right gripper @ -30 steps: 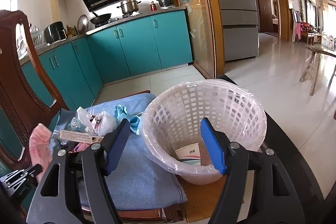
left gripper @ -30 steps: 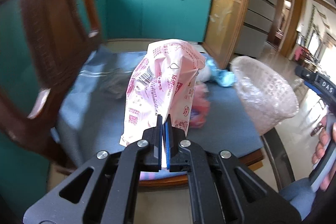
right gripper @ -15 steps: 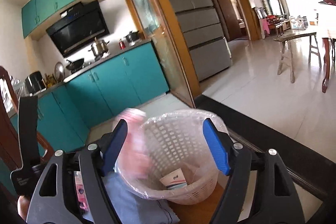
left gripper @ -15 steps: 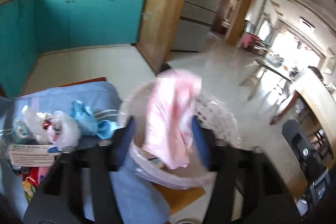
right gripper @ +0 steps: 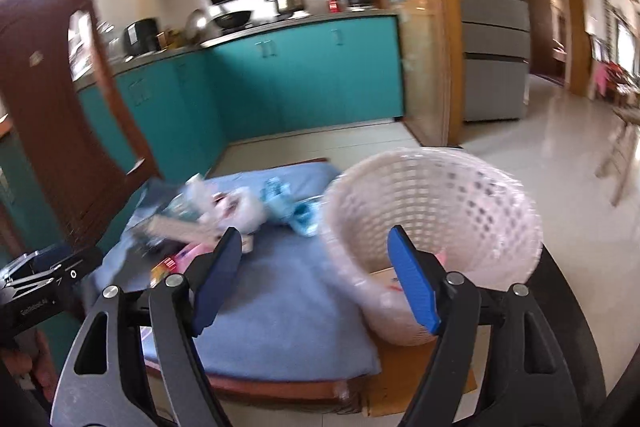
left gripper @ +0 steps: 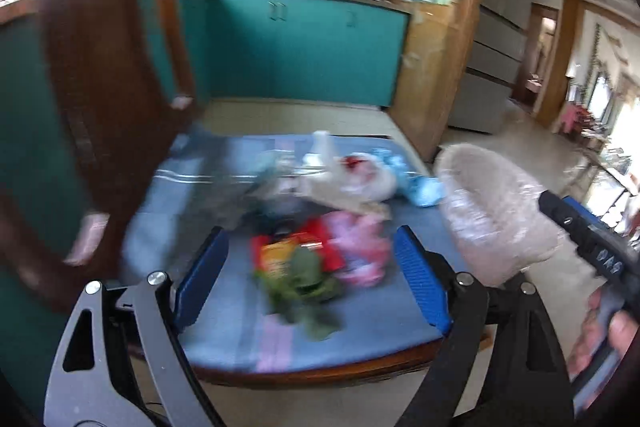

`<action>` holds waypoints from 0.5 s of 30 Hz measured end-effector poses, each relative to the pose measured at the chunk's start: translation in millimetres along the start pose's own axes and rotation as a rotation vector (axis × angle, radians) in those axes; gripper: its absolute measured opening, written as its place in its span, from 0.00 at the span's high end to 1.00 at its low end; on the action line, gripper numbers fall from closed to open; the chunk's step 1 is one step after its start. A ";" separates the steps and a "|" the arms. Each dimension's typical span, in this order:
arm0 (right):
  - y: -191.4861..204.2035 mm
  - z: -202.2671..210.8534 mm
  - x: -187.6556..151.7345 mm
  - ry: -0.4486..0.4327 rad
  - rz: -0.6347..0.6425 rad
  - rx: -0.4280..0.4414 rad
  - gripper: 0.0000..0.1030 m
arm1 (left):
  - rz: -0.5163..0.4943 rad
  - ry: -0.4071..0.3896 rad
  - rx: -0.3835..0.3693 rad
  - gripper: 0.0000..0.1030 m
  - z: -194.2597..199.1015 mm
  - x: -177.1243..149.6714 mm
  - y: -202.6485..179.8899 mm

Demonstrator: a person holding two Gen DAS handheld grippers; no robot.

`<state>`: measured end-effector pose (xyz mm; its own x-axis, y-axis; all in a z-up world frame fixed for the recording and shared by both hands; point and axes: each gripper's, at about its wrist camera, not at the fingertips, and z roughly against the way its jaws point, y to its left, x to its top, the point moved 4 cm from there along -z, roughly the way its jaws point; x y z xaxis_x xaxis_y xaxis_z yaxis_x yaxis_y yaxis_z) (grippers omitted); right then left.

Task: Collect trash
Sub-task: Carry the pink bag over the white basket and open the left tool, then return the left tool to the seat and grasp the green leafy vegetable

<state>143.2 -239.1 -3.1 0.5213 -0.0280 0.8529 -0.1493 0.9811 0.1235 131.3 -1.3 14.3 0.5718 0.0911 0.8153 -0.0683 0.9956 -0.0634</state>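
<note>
My left gripper [left gripper: 310, 275] is open and empty, hovering over a pile of trash on the blue cushion [left gripper: 360, 323]: a red, yellow and green wrapper [left gripper: 296, 263], a pink wrapper [left gripper: 360, 247], a white plastic bag [left gripper: 352, 179] and a light blue wrapper [left gripper: 416, 183]. The white lattice basket [right gripper: 436, 223] stands at the cushion's right edge. My right gripper [right gripper: 316, 279] is open and empty in front of the basket. Some paper trash lies inside the basket, partly hidden. The basket also shows in the left wrist view [left gripper: 496, 211].
A dark wooden chair back [left gripper: 100, 67] rises at the left of the cushion. Teal kitchen cabinets [left gripper: 304, 55] stand behind across a tiled floor. The white bag [right gripper: 236, 211] and blue wrapper [right gripper: 288, 203] lie left of the basket in the right wrist view.
My left gripper carried the pink bag over the basket, opened and let it go, then swung back over the trash pile. My right gripper stayed open by the basket.
</note>
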 end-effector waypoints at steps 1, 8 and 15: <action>9.1 0.2 -3.4 0.005 0.024 0.008 0.26 | -0.004 -0.021 0.028 0.17 4.4 -4.8 8.7; 53.1 1.3 -23.5 0.041 0.155 0.060 0.25 | 0.021 0.032 0.020 0.18 3.1 -24.7 33.2; 61.2 -3.6 -23.8 0.053 0.176 0.050 0.25 | -0.004 0.045 -0.009 0.17 7.3 -31.5 23.3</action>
<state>124.7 -177.7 -17.7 0.5269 0.1544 0.8358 -0.2832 0.9591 0.0014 105.7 18.9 -8.6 0.6081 0.0873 0.7890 -0.0583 0.9962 -0.0653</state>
